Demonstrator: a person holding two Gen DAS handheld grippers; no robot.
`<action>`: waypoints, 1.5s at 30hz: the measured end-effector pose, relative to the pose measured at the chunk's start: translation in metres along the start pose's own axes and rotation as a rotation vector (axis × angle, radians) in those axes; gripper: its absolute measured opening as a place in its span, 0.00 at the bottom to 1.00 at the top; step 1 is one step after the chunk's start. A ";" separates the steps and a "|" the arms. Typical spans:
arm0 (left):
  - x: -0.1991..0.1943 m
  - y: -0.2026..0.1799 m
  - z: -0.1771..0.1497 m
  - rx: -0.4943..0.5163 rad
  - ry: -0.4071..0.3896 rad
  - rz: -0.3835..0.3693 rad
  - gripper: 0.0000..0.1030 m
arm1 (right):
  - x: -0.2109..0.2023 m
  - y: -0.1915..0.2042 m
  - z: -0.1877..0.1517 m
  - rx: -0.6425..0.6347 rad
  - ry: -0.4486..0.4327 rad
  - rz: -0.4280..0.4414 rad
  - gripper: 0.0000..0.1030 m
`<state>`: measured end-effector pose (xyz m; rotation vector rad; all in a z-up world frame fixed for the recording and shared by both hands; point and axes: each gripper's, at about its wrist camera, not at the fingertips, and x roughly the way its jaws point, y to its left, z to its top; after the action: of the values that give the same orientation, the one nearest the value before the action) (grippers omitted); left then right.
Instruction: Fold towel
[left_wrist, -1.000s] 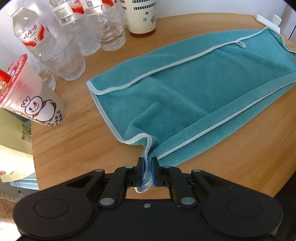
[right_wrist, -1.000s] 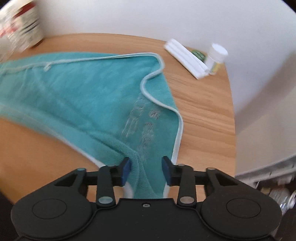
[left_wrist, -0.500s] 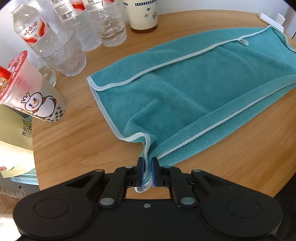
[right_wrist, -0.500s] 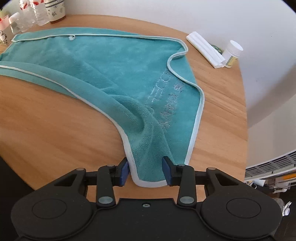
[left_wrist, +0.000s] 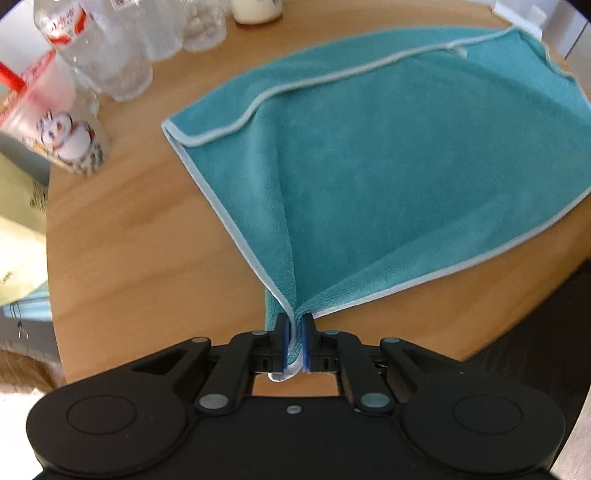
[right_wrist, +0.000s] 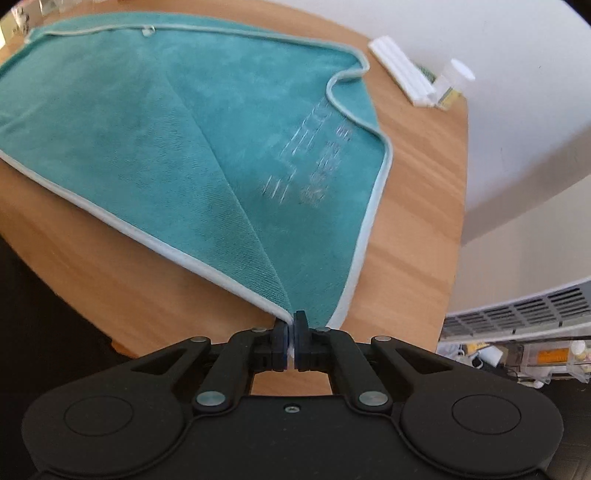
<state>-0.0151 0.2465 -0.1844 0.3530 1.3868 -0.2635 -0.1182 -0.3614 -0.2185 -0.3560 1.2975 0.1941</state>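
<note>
A teal towel (left_wrist: 388, 166) with pale piping lies spread on a round wooden table (left_wrist: 129, 258), its long axis running crosswise in front of both grippers. The left gripper (left_wrist: 294, 345) has its fingers clenched on one near corner, the cloth rising from the table into a taut ridge that leads straight away from the fingers. The right gripper (right_wrist: 291, 341) has its fingers pinched tight on the other near corner, with a similar ridge fanning forward. The rest of the towel stretches ahead of both pairs of fingers, its far edge (right_wrist: 221, 31) lying flat on the table, roughly parallel to the line between the grippers. Each hand is nearest its own corner. Bottles (left_wrist: 110, 48) and a drink cup (left_wrist: 55, 129) stand ahead and to the left of the left fingers.
</note>
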 end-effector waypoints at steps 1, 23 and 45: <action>0.001 0.002 -0.002 -0.026 0.006 -0.013 0.14 | 0.001 0.002 0.000 -0.008 -0.002 0.005 0.13; 0.015 0.028 0.021 -0.225 -0.049 0.015 0.12 | 0.024 -0.029 0.045 0.285 -0.081 0.078 0.34; -0.042 0.054 0.075 -0.266 -0.180 0.105 0.26 | 0.035 -0.055 0.162 0.293 -0.299 -0.024 0.48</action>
<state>0.0670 0.2653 -0.1272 0.1760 1.2032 -0.0218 0.0563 -0.3556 -0.2071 -0.0868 1.0073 0.0330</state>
